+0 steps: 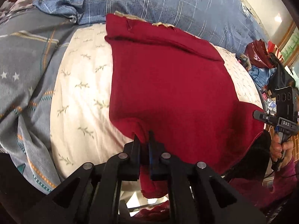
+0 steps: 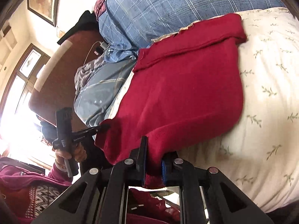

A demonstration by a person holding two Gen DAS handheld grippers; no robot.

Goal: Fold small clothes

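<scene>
A dark red knitted garment lies spread on a cream bedsheet with a leaf print, its far end folded over in a band. My left gripper is shut on the garment's near left corner, and red cloth is bunched between its black pads. My right gripper is shut on the other near corner, with a fold of the garment squeezed between its fingers. Each gripper shows in the other's view: the right one at the garment's right edge, the left one at its left edge, both held by a hand.
A blue checked quilt lies along the far side of the garment. A grey-blue star-print cover lies to the left. Bags and clutter sit beyond the bed's right end. A brown headboard and bright window stand on the left.
</scene>
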